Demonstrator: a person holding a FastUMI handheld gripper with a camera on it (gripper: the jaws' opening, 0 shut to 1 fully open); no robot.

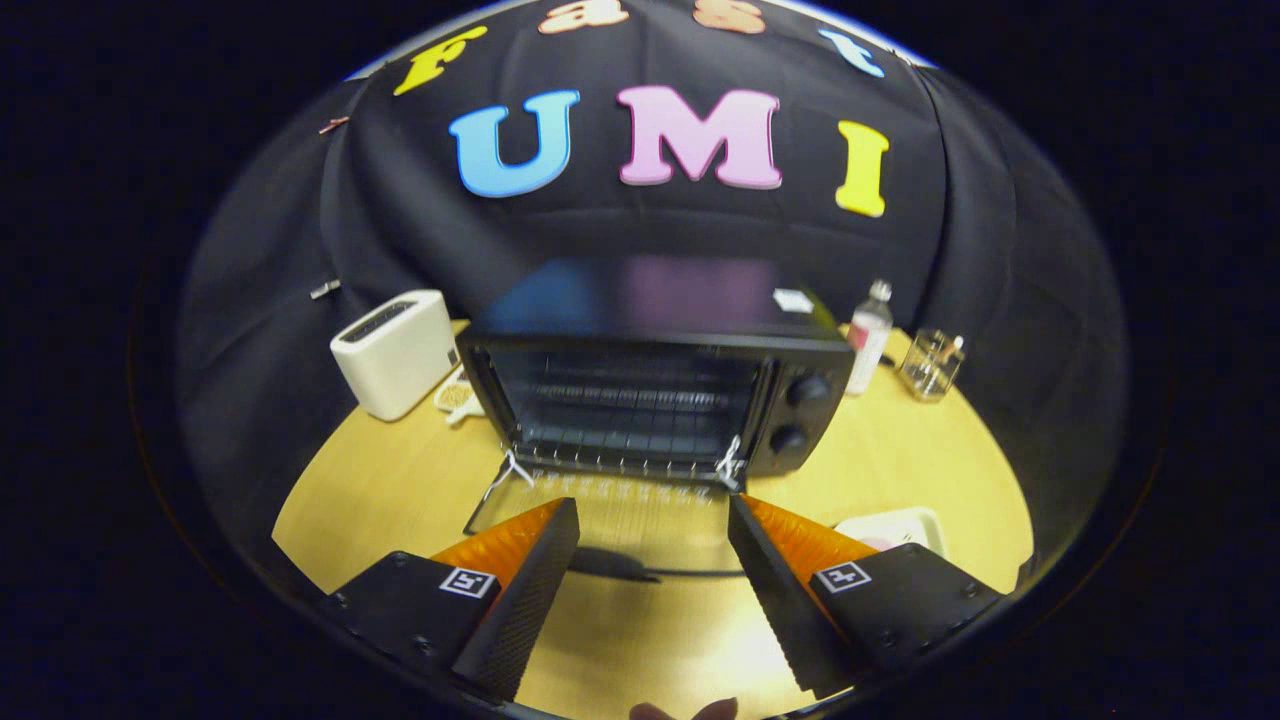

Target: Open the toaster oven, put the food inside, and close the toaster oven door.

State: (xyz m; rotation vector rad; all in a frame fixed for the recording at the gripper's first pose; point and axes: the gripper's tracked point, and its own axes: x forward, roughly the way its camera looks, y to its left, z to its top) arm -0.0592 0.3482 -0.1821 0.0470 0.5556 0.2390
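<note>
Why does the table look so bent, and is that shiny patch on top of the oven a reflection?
In the gripper view, the fisheye lens bows the round wooden table. The black toaster oven's glossy top mirrors the wall's colours as a blurred sheen. Its lowered glass door reflects the rack faintly. Glare brightens the tabletop near the open gripper, which holds nothing.

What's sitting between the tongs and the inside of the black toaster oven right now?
Nothing visible blocks it. The tongs are open and empty above the lowered glass door. Beyond the door, the black toaster oven stands open, its wire rack bare.
</note>
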